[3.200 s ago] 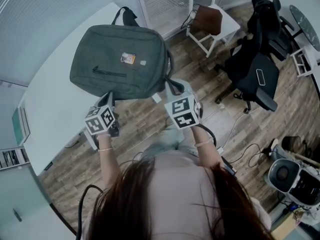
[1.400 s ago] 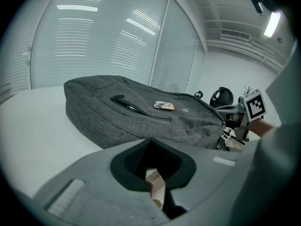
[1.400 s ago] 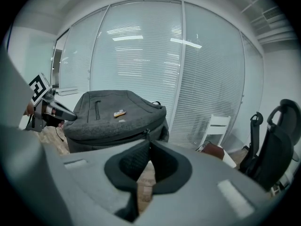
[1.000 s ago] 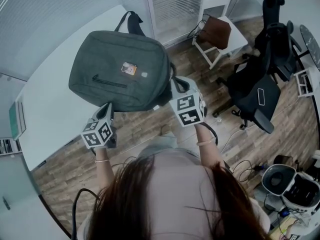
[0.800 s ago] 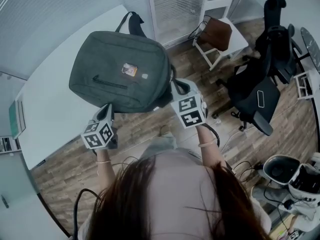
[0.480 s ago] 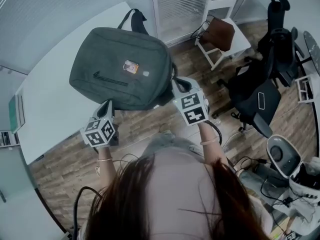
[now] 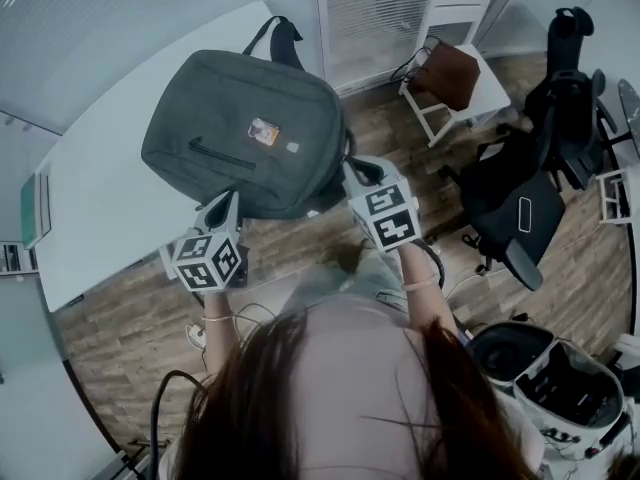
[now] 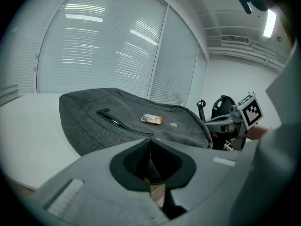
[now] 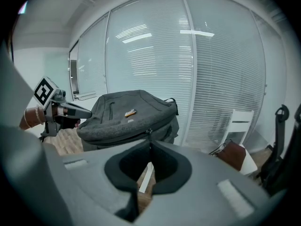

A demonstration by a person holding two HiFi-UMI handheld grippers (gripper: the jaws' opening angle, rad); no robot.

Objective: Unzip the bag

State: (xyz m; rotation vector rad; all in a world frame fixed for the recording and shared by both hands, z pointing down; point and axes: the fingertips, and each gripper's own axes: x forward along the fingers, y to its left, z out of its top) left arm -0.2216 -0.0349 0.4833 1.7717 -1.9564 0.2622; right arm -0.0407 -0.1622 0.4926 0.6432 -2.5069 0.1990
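A grey backpack (image 7: 240, 128) lies flat on the white table (image 7: 100, 208), front pocket zipper (image 7: 222, 153) and small orange patch (image 7: 263, 131) facing up. My left gripper (image 7: 228, 204) points at the bag's near edge; its jaws stand tip to tip and are just starting to part, with nothing between them (image 8: 150, 139). My right gripper (image 7: 356, 170) is shut at the bag's right corner. In the right gripper view the main zipper's pull (image 9: 148, 132) hangs on the bag's side just beyond the tips (image 9: 150, 144); I cannot tell whether they touch.
The bag overhangs the table's near edge above the wood floor. A white chair (image 7: 470, 28) carrying a brown bag (image 7: 447, 71) stands to the right by the blinds. Black office chairs (image 7: 520, 188) are farther right. Cables trail on the floor near my feet.
The left gripper has come up closer to the bag's near edge. The right gripper stays at the bag's right corner. The bag has not moved.
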